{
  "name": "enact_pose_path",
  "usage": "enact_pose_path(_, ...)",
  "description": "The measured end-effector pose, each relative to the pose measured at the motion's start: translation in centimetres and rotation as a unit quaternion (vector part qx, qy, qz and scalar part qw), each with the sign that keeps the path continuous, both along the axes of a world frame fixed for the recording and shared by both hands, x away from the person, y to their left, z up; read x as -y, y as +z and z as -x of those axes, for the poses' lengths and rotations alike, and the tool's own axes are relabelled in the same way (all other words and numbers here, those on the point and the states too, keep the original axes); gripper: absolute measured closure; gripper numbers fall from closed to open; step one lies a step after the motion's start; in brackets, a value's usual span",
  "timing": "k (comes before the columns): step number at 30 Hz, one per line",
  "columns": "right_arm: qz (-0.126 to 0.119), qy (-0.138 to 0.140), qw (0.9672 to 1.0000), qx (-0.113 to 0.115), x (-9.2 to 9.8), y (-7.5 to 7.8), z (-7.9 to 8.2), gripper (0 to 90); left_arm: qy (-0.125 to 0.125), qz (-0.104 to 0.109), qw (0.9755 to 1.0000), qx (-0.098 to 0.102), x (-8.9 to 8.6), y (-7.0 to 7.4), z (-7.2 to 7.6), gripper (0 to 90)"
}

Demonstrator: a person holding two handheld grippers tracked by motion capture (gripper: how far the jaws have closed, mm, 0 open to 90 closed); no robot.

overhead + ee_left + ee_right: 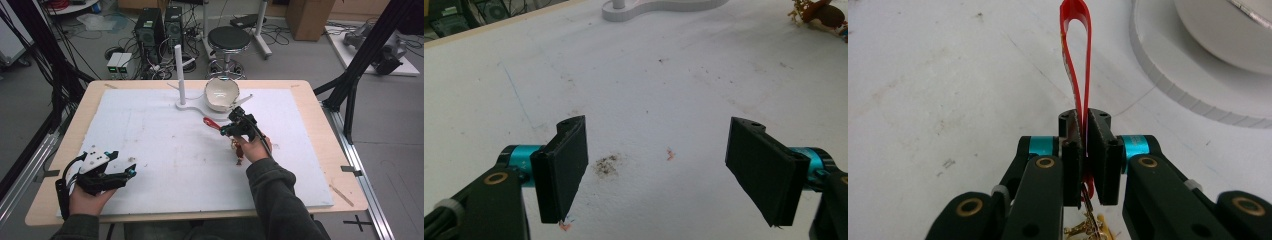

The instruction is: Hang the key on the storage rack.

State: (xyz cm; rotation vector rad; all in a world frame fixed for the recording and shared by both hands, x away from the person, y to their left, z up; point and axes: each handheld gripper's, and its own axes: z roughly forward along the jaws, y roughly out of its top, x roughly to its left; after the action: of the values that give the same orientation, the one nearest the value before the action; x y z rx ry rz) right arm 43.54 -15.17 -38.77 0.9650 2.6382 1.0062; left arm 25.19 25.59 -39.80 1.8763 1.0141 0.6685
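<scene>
Red ribbon loop [1075,55] lies near white stand base [1168,65].

The right gripper [226,128] clamped a red ribbon loop [210,122] near the white bowl [221,93]; the left gripper [131,170] rested on the white mat [165,150].

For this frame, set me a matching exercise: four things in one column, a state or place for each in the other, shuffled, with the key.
Things:
1. left gripper
2. right gripper
3. white bowl
4. white post

States or places:
A. upright on the flat white stand
B. jaws wide apart, nothing between them, over the white mat
C. on its side at the far side of the mat, opening toward the camera
D. jaws closed on the red ribbon loop

Pairs: 1-B, 2-D, 3-C, 4-A
</scene>
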Motion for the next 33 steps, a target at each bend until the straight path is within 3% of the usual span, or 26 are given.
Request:
enact_pose_path(11,-0.007,0.014,0.9995,0.027,-0.9,1.8,0.1,85.2,0.000,-0.001,1.0000,-0.001,-0.1,0.0,0.0,25.4)
enact_pose_path(33,-0.026,0.016,0.9984,0.048,-1.2,3.8,0.0,85.6,0.001,-0.002,1.0000,0.000,-0.1,0.1,0.0,25.4)
